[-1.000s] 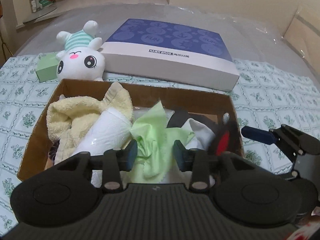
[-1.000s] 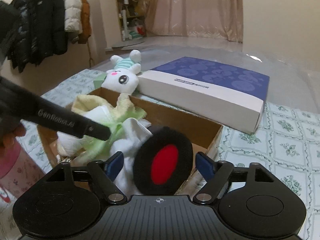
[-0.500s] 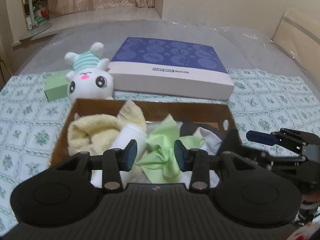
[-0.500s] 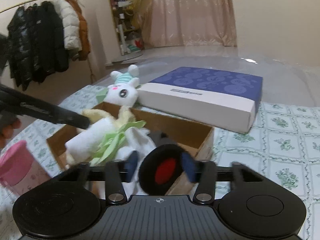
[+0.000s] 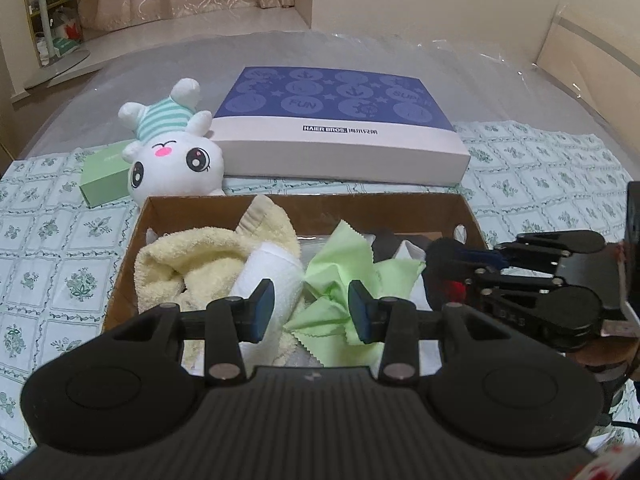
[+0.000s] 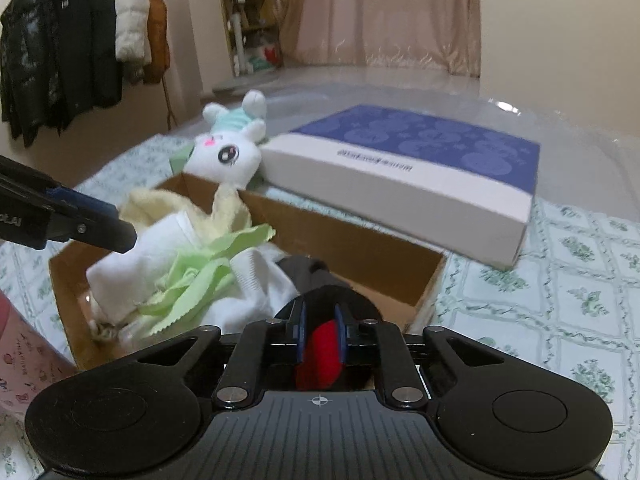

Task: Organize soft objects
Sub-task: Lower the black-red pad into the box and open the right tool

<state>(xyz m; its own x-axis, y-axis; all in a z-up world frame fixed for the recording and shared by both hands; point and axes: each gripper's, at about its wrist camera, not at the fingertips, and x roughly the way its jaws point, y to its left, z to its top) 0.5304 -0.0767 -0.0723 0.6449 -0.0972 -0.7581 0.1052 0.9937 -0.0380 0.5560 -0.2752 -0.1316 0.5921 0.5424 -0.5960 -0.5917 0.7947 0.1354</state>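
The right gripper (image 6: 320, 334) has just closed its jaws on the black-and-red earmuff (image 6: 320, 346) at the cardboard box's (image 5: 280, 204) near corner, ready to lift, while the left gripper (image 5: 311, 311) hovers half-open, empty, above the green cloth (image 5: 348, 276)

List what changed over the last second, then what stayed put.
The right gripper has just been closing and now pinches the black-and-red pad. The left gripper stays part-open over the green cloth, holding nothing. Cardboard box, plush bunny and blue box unchanged.
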